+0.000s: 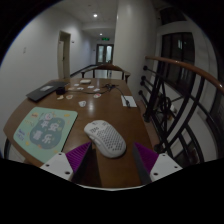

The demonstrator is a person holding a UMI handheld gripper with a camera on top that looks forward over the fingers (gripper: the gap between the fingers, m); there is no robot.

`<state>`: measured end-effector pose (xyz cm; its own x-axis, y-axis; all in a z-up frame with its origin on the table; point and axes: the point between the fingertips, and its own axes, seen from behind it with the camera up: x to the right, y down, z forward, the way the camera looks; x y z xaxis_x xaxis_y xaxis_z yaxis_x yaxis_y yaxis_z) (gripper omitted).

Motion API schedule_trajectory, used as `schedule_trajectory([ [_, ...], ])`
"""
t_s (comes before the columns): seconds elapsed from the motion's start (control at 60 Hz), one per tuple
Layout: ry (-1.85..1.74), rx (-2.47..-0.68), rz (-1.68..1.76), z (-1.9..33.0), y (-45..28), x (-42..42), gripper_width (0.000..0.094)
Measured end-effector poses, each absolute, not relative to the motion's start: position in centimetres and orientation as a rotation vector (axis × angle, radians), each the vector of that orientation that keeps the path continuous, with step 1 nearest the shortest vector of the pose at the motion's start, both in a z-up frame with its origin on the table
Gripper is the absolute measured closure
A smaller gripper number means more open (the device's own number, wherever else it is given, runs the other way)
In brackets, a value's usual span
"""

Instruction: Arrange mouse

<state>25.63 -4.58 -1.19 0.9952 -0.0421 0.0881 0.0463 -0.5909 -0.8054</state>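
Although the fingers are spread wide, nothing is held by the gripper (110, 160); the two purple pads (78, 155) are seen well apart, with bare wood between their tips. The white mouse (105, 137) is found on the round wooden table (60, 100), just ahead of the fingers and roughly centred on the gap between them, perhaps slightly nearer the left finger. Its surface is patterned with small holes. Its long axis is seen to run at a slant, from a far end lying toward the left to a near end lying toward the right, so it is not lined up with the fingers' forward direction. No contact between the pads and the mouse is visible.

Just left of the mouse, a pale green mat (45, 127) with a printed design is laid on the table, its near corner close to the mouse. It is judged that the mouse is likely meant to be set on or beside this mat. For a grasp, a short advance is called for, and a turn of the gripper is probably needed so that the mouse's narrow sides are met by the pads. A dark flat object (45, 92) and some scattered small items (92, 90) are seen further back, well apart from the mouse.
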Motion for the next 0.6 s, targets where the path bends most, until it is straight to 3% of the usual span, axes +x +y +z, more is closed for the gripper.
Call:
schedule_trajectory([
  [0.233, -0.003, -2.204, -0.023, -1.8, 2.2, 26.7, 0.0123],
  [0.267, 0.003, -2.204, -0.015, -1.8, 2.7, 26.7, 0.0174],
  [0.317, 0.02, -2.201, -0.036, -1.9, 3.0, 27.1, 0.0346],
  [0.35, 0.032, -2.206, -0.046, -1.9, 3.0, 27.2, 0.0408],
  [0.6, 0.158, -2.176, -0.075, -1.0, 2.2, 28.2, 0.0593],
])
